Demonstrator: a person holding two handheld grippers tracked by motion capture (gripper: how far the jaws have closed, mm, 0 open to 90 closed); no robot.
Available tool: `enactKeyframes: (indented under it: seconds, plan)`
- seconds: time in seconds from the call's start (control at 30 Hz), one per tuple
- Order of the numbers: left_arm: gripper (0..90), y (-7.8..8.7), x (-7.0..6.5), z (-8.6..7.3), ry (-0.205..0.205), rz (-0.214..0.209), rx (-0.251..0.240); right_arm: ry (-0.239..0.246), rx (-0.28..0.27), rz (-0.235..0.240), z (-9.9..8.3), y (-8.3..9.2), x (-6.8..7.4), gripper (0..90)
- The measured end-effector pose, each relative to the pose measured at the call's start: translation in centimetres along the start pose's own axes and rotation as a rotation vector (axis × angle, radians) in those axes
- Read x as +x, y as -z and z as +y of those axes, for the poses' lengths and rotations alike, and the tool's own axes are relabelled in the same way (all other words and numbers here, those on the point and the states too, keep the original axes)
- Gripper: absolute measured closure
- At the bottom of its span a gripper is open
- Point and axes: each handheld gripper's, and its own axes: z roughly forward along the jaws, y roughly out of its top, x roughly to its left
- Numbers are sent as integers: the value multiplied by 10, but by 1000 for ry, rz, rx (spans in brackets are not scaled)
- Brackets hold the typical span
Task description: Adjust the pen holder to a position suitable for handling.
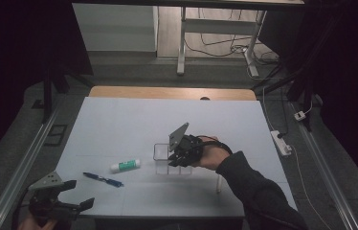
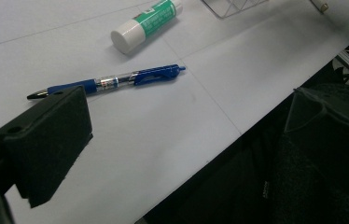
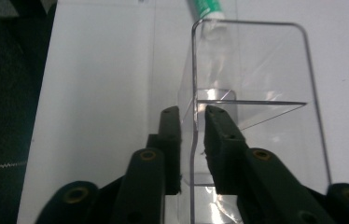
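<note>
Your left gripper [image 1: 80, 194] rests at the near left corner of the table [image 1: 119, 120], its jaws apart with nothing between them. Just to its right lies the blue pen [image 1: 103, 179], and beyond that the glue stick [image 1: 125, 166], white-capped with a green label; both are on their sides and loose. Right of them, near the middle of the table, stands the clear box [image 1: 160, 152], upright and with nothing visible inside. It is thin see-through plastic with rounded corners and a divider across it [image 3: 252, 102], so its edges are hard to read. Your right gripper [image 3: 192, 114] straddles one wall of the box, one jaw inside and one outside. A slim gap shows on each side, so the pads are not pressing. The step in hand looks like placing or steadying the box. If you mean to hold it, close squarely on that wall. If you are done, lift straight up so neither jaw catches the rim and tips it.
</note>
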Motion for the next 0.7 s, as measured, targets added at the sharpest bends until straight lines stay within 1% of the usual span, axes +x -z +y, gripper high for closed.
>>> enactKeyframes:
  seconds: [0.03,0.07,0.1,0.13,0.17,0.2,0.23,0.27,0.3,0.33,0.37,0.4,0.43,0.47,0.5,0.53,0.57,0.6,0.63,0.67,0.7]
  plan:
    - [9,0,0,0,-4,0,1,-8,-11,-3,0,2,0,717]
    - [9,0,0,0,-4,0,1,-8,-11,-3,0,2,0,717]
    - [9,0,0,0,-6,1,1,-18,-18,-7,-1,4,1,689]
    - [9,-1,0,0,-4,0,2,-24,-28,-24,-2,6,1,663]
    - [9,-1,-1,0,-5,0,2,-43,-41,-32,-2,8,2,639]
    - [11,0,0,0,-5,-1,2,-76,-61,-51,-4,12,4,587]
    - [11,0,0,0,-7,-1,2,-76,-61,-51,-4,12,4,587]
    - [11,0,0,0,-7,-1,2,-108,-85,-71,-6,16,6,537]
    - [11,0,0,0,-7,-2,2,-127,-99,-76,-7,17,7,510]
    - [11,0,0,0,-3,-1,1,-127,-99,-76,-7,17,7,510]
    - [11,0,0,0,-4,-2,0,-167,-130,-90,-11,22,9,458]
    - [11,0,0,0,-8,0,0,-183,-137,-94,-12,23,10,429]
    - [11,0,-1,0,-11,1,0,-183,-137,-94,-12,23,10,429]
    - [11,0,-1,0,-12,4,0,-213,-154,-113,-15,27,13,362]
    - [11,0,-1,0,-14,6,1,-230,-161,-126,-16,28,15,321]
    - [11,0,-2,0,-17,7,1,-230,-161,-126,-16,28,15,321]
    - [11,0,-2,0,-19,8,1,-242,-170,-137,-18,30,18,274]
    - [11,0,-2,0,-18,8,1,-273,-197,-161,-23,33,23,188]
    - [11,1,-2,0,-17,9,-1,-273,-197,-161,-23,33,23,188]
    - [10,1,-2,0,-15,10,-6,-325,-200,-205,-29,36,28,78]
    - [10,1,-2,-1,-15,10,-8,-325,-200,-205,-29,36,28,78]
